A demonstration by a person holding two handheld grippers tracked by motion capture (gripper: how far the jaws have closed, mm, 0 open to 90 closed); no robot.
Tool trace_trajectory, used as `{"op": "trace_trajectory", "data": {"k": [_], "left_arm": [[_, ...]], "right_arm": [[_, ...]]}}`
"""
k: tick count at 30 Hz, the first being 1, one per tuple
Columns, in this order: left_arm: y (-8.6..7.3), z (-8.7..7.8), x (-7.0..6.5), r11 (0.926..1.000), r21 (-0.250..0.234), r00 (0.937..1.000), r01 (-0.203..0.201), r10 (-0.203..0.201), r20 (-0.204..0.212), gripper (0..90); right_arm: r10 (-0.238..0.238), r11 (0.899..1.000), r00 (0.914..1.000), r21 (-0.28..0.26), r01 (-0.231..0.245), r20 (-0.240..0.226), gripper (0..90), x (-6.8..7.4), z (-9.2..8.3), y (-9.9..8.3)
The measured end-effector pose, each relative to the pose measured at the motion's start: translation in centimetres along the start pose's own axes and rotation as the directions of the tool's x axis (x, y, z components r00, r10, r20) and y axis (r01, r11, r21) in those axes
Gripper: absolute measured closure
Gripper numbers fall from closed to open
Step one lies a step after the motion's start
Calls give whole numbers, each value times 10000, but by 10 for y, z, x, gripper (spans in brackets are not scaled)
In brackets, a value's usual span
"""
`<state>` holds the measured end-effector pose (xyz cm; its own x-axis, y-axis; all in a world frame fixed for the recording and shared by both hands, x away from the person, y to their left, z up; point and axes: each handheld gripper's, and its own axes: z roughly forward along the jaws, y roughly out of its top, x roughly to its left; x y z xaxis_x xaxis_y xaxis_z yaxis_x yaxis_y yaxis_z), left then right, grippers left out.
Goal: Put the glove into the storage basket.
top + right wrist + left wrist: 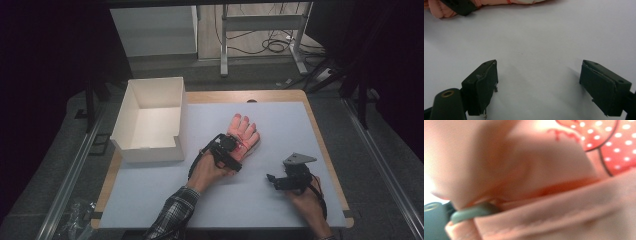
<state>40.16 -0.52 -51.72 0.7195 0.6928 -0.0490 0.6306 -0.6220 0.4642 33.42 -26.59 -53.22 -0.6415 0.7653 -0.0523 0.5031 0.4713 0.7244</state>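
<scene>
A pink glove (pixel 246 131) with a red dotted pattern lies flat on the white mat (pixel 290 130), fingers pointing away from me. My left gripper (pixel 231 146) is down at its cuff. In the left gripper view the pink fabric (pixel 536 170) is bunched into a fold right against the lens, and one grey fingertip (pixel 471 212) presses into it. My right gripper (pixel 273 179) rests low on the mat at the right, its jaws wide apart with bare mat between them (pixel 539 82). The right gripper view shows the glove's edge (pixel 439 11) at its top left.
An open white cardboard box (pixel 150 152) stands at the mat's left edge, close beside my left hand. The mat covers a wooden table (pixel 315 125). Table legs and cables are on the floor beyond the far edge.
</scene>
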Motion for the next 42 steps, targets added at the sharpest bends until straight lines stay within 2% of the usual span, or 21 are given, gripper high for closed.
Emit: {"op": "trace_trajectory", "data": {"k": [4,8,12,15,20,26,35,37,42], "left_arm": [[-1,-6,2,9997,-68,9992,-255,257,309,329],[0,-9,5,9988,-26,9975,-483,483,508,390],[0,-12,10,9991,-234,9961,-361,378,794,410],[0,-16,10,9985,-469,9985,-295,315,440,413],[5,-30,17,9972,-751,9997,-55,74,253,410],[11,-46,20,9959,-894,9998,-95,79,-193,404],[21,-65,25,9940,-1065,9975,-233,160,-691,404],[24,-70,26,9934,-1109,9956,-277,175,-918,404],[29,-80,32,9936,-1052,9925,-414,288,-1186,404]], "right_arm": [[-19,10000,10000,-3,19,3,153,0,0,0],[-2,10000,10000,1,2,2,153,0,0,0],[1,10000,10000,-3,-1,-5,153,0,0,0],[-18,10000,10000,2,18,-10,154,0,0,0],[-46,10000,10000,-5,46,3,153,0,0,0],[-51,10000,10000,-8,51,4,153,0,0,0],[-67,10000,10000,-11,67,-3,153,0,0,0],[-64,10000,10000,-11,64,-4,153,0,0,0],[-52,10000,10000,-30,52,-9,153,0,0,0]]}}
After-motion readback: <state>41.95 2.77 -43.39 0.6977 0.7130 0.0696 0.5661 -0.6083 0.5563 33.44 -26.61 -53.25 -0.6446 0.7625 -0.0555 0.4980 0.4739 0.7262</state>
